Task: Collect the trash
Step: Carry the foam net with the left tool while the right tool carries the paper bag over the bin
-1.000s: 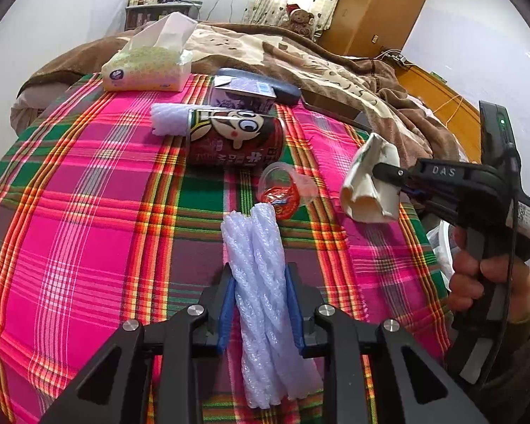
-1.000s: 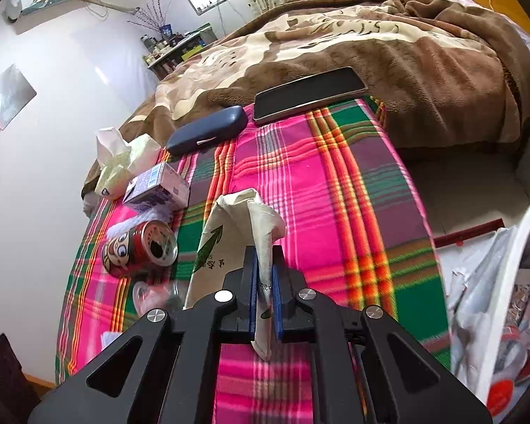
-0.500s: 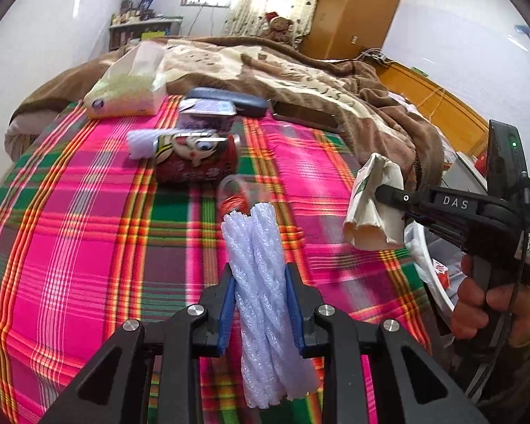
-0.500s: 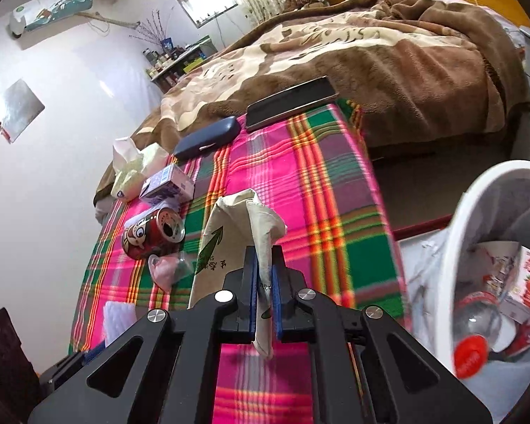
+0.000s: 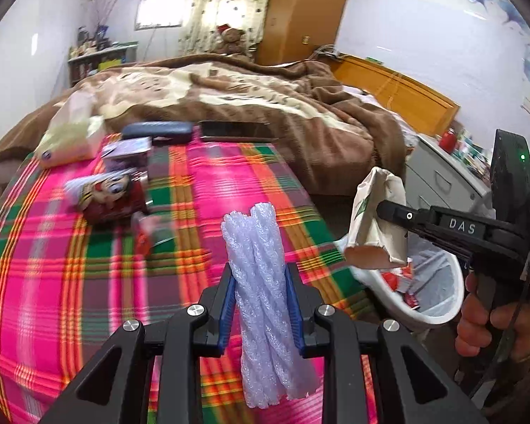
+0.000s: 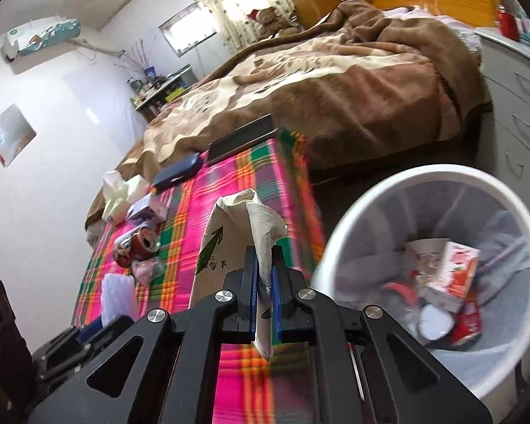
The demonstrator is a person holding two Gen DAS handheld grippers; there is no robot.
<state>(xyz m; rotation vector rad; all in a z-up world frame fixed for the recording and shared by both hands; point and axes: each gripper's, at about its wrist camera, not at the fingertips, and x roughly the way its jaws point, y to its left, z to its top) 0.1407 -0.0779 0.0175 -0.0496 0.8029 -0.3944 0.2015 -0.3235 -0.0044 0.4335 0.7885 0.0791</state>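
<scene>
Gripping a twisted white foam-net sleeve (image 5: 265, 304), left tongs (image 5: 259, 304) hover above the pink plaid blanket (image 5: 88, 265); right tongs (image 6: 264, 304) pinch a crumpled beige paper bag (image 6: 229, 240) beside the white round trash bin (image 6: 371, 194).

"DAS" in pale letters on the right hand-held gripper (image 5: 381, 208). Green arrow and blurred, unreadable print on the crumpled paper bag (image 6: 229, 240).

A can (image 5: 115, 196) is laid on the plaid cloth (image 5: 53, 282), a tissue pack (image 5: 69, 134) behind it; a waste bin (image 6: 438, 265) is placed beside the cloth's right edge.
</scene>
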